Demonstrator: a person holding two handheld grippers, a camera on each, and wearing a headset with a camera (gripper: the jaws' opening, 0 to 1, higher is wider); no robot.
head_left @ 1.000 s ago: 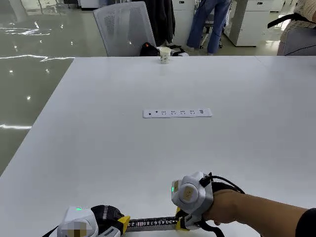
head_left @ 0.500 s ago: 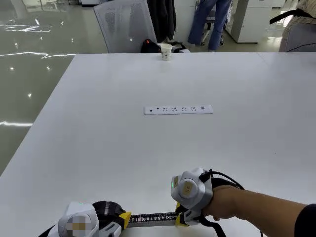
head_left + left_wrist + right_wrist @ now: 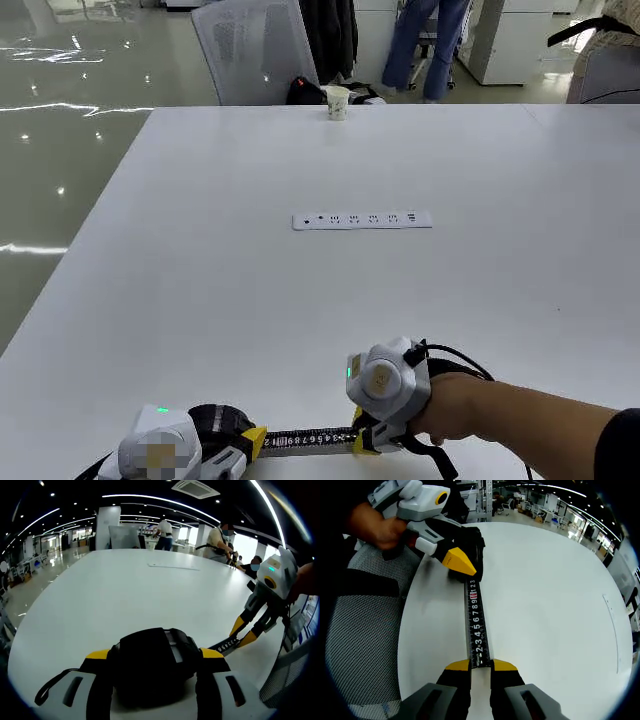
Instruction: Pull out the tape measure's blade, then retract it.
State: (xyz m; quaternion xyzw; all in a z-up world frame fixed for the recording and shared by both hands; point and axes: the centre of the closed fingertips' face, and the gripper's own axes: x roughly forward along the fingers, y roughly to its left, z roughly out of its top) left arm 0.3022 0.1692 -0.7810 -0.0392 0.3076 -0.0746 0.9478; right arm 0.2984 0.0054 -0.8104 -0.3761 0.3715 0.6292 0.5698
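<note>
A black tape measure case (image 3: 215,425) lies at the near edge of the white table, and my left gripper (image 3: 238,447) is shut on it. In the left gripper view the case (image 3: 150,665) sits between the yellow-tipped jaws of that gripper (image 3: 155,655). A short length of black blade (image 3: 308,438) with white numbers runs right from the case, low over the table. My right gripper (image 3: 362,440) is shut on the blade's free end. In the right gripper view the blade (image 3: 476,620) leads from my right gripper (image 3: 480,665) up to the case (image 3: 470,540).
A white power strip (image 3: 362,220) lies mid-table. A paper cup (image 3: 337,103) stands at the far edge, with a grey mesh chair (image 3: 255,50) behind it. A person (image 3: 425,45) stands farther back. A mesh chair seat (image 3: 362,645) is close below the near table edge.
The head view has shifted slightly. Both grippers keep their hold, and the drawn length of blade looks about the same.
</note>
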